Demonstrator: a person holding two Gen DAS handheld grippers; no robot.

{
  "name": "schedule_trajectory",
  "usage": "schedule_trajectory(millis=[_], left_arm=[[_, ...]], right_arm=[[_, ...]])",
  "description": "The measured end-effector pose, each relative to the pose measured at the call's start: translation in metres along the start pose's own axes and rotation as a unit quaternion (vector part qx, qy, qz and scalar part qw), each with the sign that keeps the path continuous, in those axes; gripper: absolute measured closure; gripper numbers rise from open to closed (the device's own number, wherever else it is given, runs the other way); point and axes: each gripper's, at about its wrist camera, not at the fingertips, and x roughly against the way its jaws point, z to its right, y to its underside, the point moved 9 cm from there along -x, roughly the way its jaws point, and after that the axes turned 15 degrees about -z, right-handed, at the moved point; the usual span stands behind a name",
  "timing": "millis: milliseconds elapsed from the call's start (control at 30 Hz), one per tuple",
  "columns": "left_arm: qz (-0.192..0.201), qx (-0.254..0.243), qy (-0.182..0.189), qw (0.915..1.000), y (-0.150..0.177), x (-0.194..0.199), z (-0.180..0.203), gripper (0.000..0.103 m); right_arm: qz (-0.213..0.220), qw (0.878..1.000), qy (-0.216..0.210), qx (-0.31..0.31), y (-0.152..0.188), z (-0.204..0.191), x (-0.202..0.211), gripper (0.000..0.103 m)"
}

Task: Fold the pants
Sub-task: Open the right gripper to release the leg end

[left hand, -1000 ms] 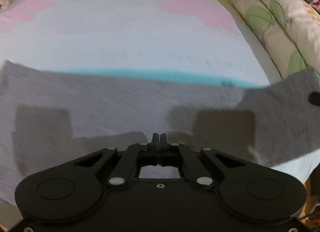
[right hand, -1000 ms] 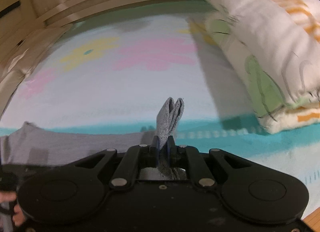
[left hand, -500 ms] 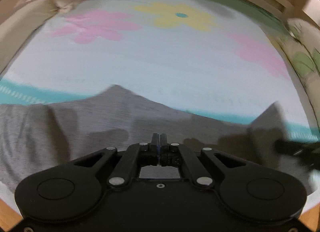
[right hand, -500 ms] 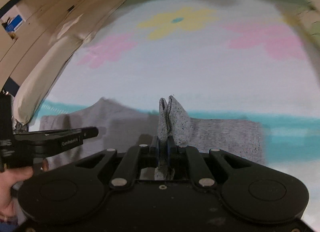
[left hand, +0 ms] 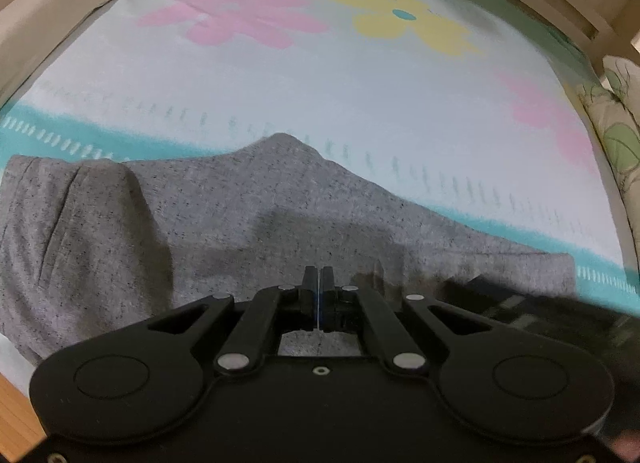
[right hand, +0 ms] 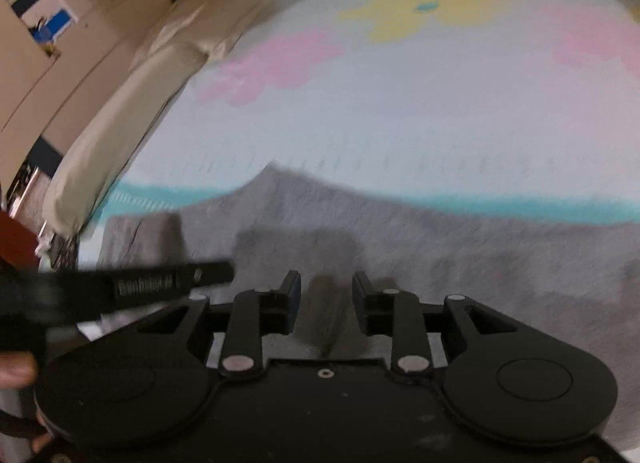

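Note:
Grey speckled pants lie across the near part of the bed, with one peak of cloth pointing away and a folded layer at the left. My left gripper hovers over them, shut, with nothing visible between its pads. In the right wrist view the pants fill the lower half. My right gripper is just above them and its jaws are opening. A blurred fold of grey cloth stands loose between the jaws, and the pads do not press on it. The left gripper crosses in from the left, held by a hand.
The bed sheet is pale with pink and yellow flowers and a teal stripe. A beige bumper cushion runs along the left side. A leaf-print pillow lies at the right. Wood floor shows past the near edge.
My right gripper carried the pinched pant fold leftward over the rest of the pants, sank and opened, so the fold now stands loose between its jaws. The left gripper moved sideways, still shut.

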Motion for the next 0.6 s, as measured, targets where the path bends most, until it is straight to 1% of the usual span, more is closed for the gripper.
schedule_trajectory(millis=[67,133,200,233,267,300,333,367,400,467,600], left_arm=[[-0.005,-0.013,0.002,0.9999,0.004,-0.002,0.009,0.102],[-0.011,-0.03,0.005,0.9995,0.01,-0.005,0.021,0.102],[-0.016,-0.051,0.009,0.9985,0.015,-0.011,0.036,0.102],[-0.018,-0.063,0.011,0.9978,0.017,-0.014,0.044,0.102],[-0.019,-0.077,0.012,0.9968,0.02,-0.016,0.053,0.102],[-0.018,-0.095,0.015,0.9952,0.023,-0.018,0.063,0.102],[-0.019,-0.111,0.018,0.9935,0.026,-0.02,0.072,0.101],[-0.02,-0.127,0.021,0.9914,0.029,-0.022,0.08,0.1],[-0.024,-0.144,0.021,0.989,0.033,-0.026,0.088,0.095],[-0.037,-0.166,0.016,0.9853,0.04,-0.035,0.096,0.093],[-0.085,-0.165,-0.008,0.9826,0.061,-0.061,0.088,0.093]], right_arm=[[0.007,1.0,0.021,-0.014,-0.005,0.02,0.012,0.072],[-0.003,0.998,0.056,-0.04,-0.004,0.05,0.019,0.072],[-0.002,0.995,0.087,-0.057,-0.004,0.079,0.021,0.074],[0.006,0.992,0.111,-0.061,-0.006,0.095,0.023,0.085],[0.012,0.989,0.133,-0.06,-0.007,0.108,0.024,0.1],[0.01,0.986,0.151,-0.063,-0.008,0.12,0.024,0.101],[0.008,0.984,0.161,-0.071,-0.008,0.131,0.023,0.101],[0.006,0.983,0.163,-0.084,-0.008,0.142,0.022,0.101],[0.001,0.982,0.161,-0.098,-0.006,0.151,0.019,0.101],[-0.014,0.98,0.155,-0.124,-0.001,0.164,0.011,0.101],[-0.05,0.976,0.13,-0.167,0.022,0.175,0.0,0.101]])
